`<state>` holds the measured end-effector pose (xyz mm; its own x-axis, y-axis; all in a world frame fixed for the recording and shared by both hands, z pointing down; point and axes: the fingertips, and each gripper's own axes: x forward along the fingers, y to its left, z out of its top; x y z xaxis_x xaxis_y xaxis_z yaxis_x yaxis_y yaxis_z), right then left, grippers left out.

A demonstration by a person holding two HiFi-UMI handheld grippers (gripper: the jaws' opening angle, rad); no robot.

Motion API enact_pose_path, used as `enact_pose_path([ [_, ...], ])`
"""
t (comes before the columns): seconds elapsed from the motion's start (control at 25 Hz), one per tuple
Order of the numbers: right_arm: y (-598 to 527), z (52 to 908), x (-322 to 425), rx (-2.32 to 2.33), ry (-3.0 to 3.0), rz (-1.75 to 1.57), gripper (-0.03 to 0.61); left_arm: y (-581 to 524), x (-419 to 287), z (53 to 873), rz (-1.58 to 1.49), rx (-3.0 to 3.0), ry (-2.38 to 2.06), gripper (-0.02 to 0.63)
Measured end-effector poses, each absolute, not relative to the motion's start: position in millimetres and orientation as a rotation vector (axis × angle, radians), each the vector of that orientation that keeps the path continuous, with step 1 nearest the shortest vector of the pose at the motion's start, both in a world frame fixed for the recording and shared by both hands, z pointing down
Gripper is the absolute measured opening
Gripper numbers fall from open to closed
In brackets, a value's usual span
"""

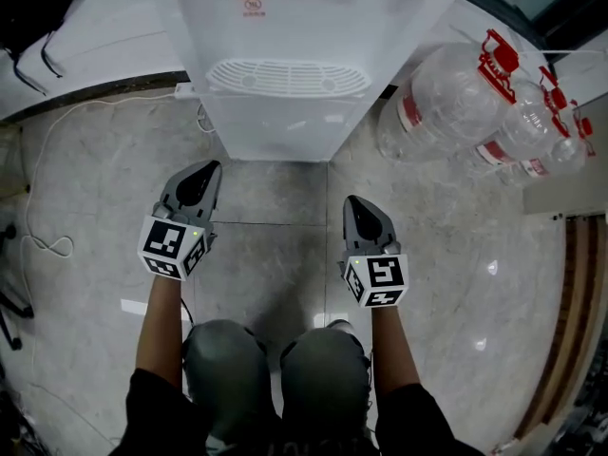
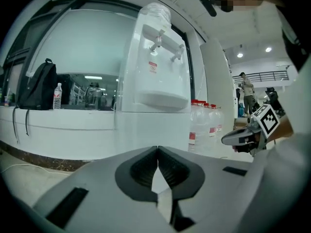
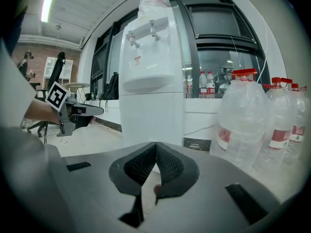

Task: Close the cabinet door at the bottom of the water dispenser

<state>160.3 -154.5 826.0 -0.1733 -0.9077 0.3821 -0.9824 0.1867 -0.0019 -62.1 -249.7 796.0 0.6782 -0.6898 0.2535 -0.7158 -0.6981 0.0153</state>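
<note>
White plastic water dispenser (image 1: 285,84): upright on the grey tiled floor (image 1: 275,221), back to the white counter (image 1: 104,46)
Cabinet door (image 1: 275,131): at the dispenser's base, looks flush
Left tongs (image 1: 203,173): pressed together, empty, before the dispenser, apart from it
Right tongs (image 1: 357,207): likewise together, empty, farther from the dispenser

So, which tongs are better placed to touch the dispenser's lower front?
Probably left: the left tongs sit nearer the water dispenser base; the right tongs hang farther back. Both are shut.
</note>
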Motion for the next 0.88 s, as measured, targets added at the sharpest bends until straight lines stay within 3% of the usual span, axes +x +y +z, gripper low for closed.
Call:
enact_pose_path([
  [0.36, -157, 734, 121, 1.755, -2.188, 0.385, 0.012, -229, -106, 710, 0.334, 2.702, -1.225, 0.014],
  [0.88, -130, 530, 102, 1.751, -2.163, 0.424, 0.012, -190, -128, 508, 0.28, 2.633, -1.253, 0.014],
])
